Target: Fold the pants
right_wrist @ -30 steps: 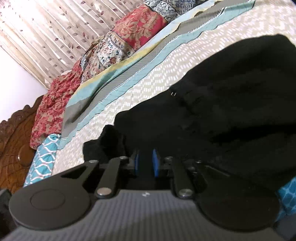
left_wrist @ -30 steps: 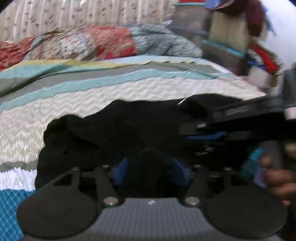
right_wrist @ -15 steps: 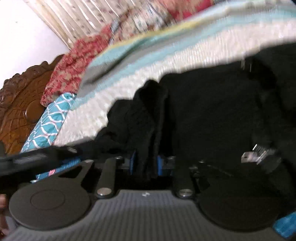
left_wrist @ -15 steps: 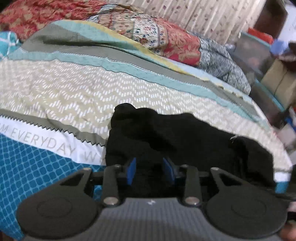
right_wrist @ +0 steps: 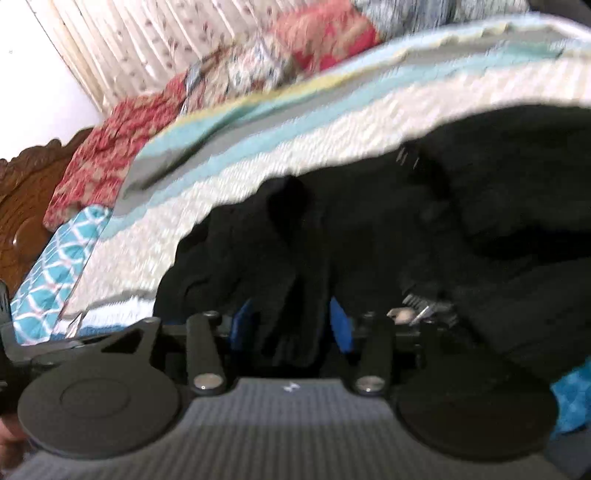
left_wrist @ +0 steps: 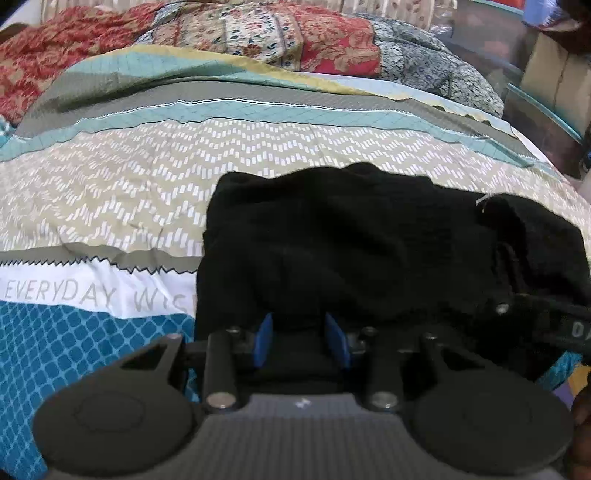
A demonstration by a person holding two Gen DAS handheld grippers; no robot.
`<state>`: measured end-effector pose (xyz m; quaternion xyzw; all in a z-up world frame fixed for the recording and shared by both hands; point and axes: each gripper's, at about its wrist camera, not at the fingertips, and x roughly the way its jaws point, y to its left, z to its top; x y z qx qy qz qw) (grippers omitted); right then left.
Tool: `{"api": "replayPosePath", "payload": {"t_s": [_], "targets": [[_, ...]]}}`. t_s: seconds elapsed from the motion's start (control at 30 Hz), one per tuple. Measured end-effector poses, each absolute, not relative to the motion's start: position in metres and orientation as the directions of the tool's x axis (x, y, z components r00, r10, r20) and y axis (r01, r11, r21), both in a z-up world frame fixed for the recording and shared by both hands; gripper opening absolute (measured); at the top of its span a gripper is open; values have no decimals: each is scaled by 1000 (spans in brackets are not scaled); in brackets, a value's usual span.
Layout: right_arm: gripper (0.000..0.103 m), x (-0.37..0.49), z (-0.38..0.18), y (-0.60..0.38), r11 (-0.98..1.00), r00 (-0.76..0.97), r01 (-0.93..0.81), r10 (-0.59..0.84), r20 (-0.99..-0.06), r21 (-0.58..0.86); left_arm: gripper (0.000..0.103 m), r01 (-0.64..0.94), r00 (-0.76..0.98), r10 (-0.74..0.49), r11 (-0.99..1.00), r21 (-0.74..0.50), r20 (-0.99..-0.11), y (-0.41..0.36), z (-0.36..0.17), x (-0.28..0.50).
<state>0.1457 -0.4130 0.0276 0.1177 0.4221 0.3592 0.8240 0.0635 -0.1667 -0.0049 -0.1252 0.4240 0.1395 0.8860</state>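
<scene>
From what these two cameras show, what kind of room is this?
Most likely a bedroom. The black pants lie on a bed with a striped printed bedsheet, a carved wooden headboard stands at one end, and floral pillows lie before a curtain.

- In the left wrist view, bare bedspread [left_wrist: 140, 192] filled the left half of the frame, open room beside the black pants [left_wrist: 351, 243].
- A rumpled floral quilt [left_wrist: 258, 33] ran along the top of the frame, walling off the far side.
- Boxes and clutter [left_wrist: 554, 85] crowded the upper right corner.
- The right gripper [left_wrist: 554, 321] reached in from the right edge, just beside the left gripper [left_wrist: 300, 341], blocking the lower right.
- In the right wrist view, blurred, a carved wooden headboard [right_wrist: 22, 206] stood at the left edge, with curtains [right_wrist: 147, 48] across the upper left.
</scene>
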Motion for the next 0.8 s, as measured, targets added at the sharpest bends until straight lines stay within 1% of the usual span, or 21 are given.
{"api": "replayPosePath", "payload": {"t_s": [0.2, 0.33, 0.4, 0.47, 0.53, 0.6, 0.63, 0.67, 0.7, 0.77, 0.8], "targets": [[50, 136, 50, -420, 735, 517, -544, 673, -529, 404, 34, -336, 618, 151, 938, -85, -772, -177, 20, 70], [50, 157, 53, -454, 794, 624, -443, 607, -492, 416, 34, -306, 665, 120, 944, -122, -737, -183, 42, 75], [50, 171, 51, -482, 833, 683, -362, 542, -490, 418, 36, -275, 699, 103, 952, -133, -707, -190, 51, 80], [50, 181, 46, -505, 867, 728, -281, 471, -498, 411, 36, -240, 714, 69, 959, -151, -697, -196, 53, 88], [50, 194, 40, -521, 887, 758, -206, 411, -506, 412, 35, -220, 700, 26, 959, -180, -714, -203, 47, 101], [52, 203, 32, -536, 904, 779, -147, 356, -516, 402, 35, -195, 662, -24, 960, -203, -749, -213, 31, 117], [57, 208, 26, -544, 912, 785, -117, 327, -526, 394, 35, -197, 615, -38, 960, -200, -787, -218, 17, 126], [61, 212, 20, -552, 916, 785, -88, 306, -538, 392, 35, -205, 566, -41, 961, -188, -824, -221, 3, 134], [62, 215, 14, -560, 914, 778, -73, 302, -550, 399, 37, -205, 559, -23, 965, -165, -829, -223, -6, 138], [63, 220, 1, -568, 901, 754, -51, 318, -575, 431, 37, -185, 551, 4, 976, -117, -834, -230, -4, 142], [67, 221, -2, -569, 894, 744, -47, 329, -582, 445, 37, -185, 536, 8, 977, -108, -844, -232, 1, 144]]}}
